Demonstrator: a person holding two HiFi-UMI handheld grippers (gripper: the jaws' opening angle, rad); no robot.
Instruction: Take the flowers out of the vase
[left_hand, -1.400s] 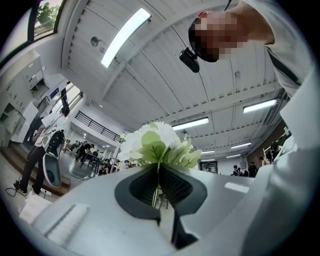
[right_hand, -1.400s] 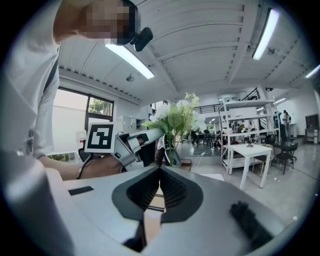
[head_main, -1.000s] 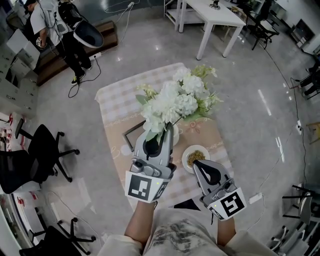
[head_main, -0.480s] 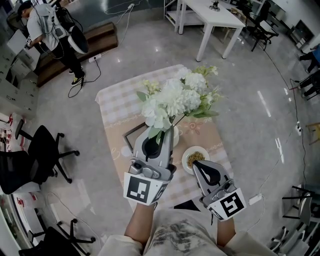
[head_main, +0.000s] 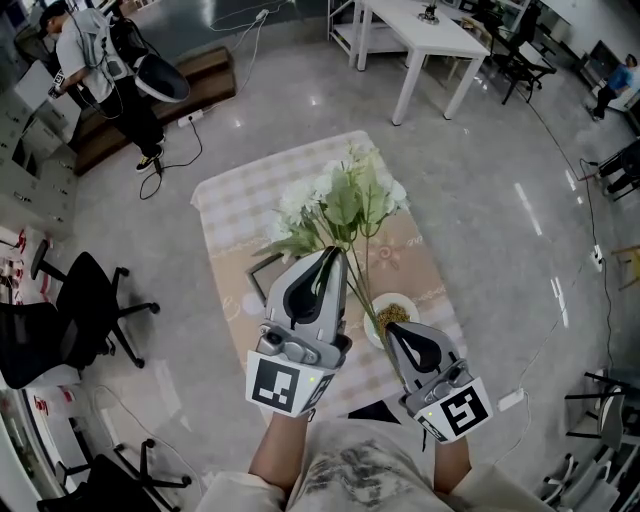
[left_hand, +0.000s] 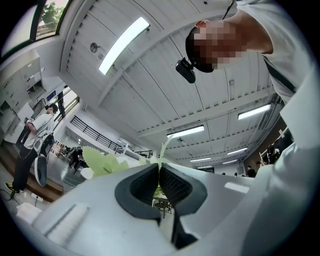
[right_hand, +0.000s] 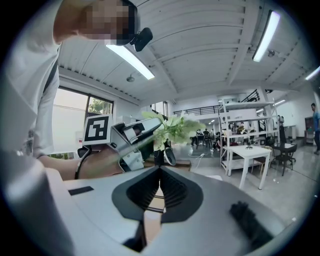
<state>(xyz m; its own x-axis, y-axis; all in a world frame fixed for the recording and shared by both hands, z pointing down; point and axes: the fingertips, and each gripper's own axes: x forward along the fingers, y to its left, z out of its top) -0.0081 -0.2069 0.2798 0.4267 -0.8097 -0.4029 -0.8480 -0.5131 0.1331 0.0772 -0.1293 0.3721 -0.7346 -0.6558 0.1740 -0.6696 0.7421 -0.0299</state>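
Left gripper (head_main: 335, 255) sits centre frame, jaws clamped tight on the flower stems. In the left gripper view the pads meet with a thin green stem poking out at the tip. The flowers (head_main: 340, 200), one bunch of white blooms and green leaves, are held up just above centre, leaning toward the upper right. The stems trail down and right from the bunch, past the left gripper's side. The vase can't be made out from here.

Right gripper (head_main: 392, 330) is at lower centre-right, jaws pressed together with nothing between them. The stem ends pass just beside its tip.

The cloth-covered table (head_main: 230, 200) fills the middle, its far edge toward the top and its left edge beside open grey floor. There's bare cloth in the upper left of the tabletop. One small white dish (head_main: 408, 300) of brownish bits lies just above the right gripper. One dark frame (head_main: 252, 272) lies to the left of the left gripper.

Around the table there's wide polished floor above and to the right. One white table (head_main: 430, 35) stands at the top. Two black office chairs are on the left, one at mid-left (head_main: 90, 300) and one in the lower left corner (head_main: 110, 470). One person (head_main: 100, 60) stands at upper left, well apart.
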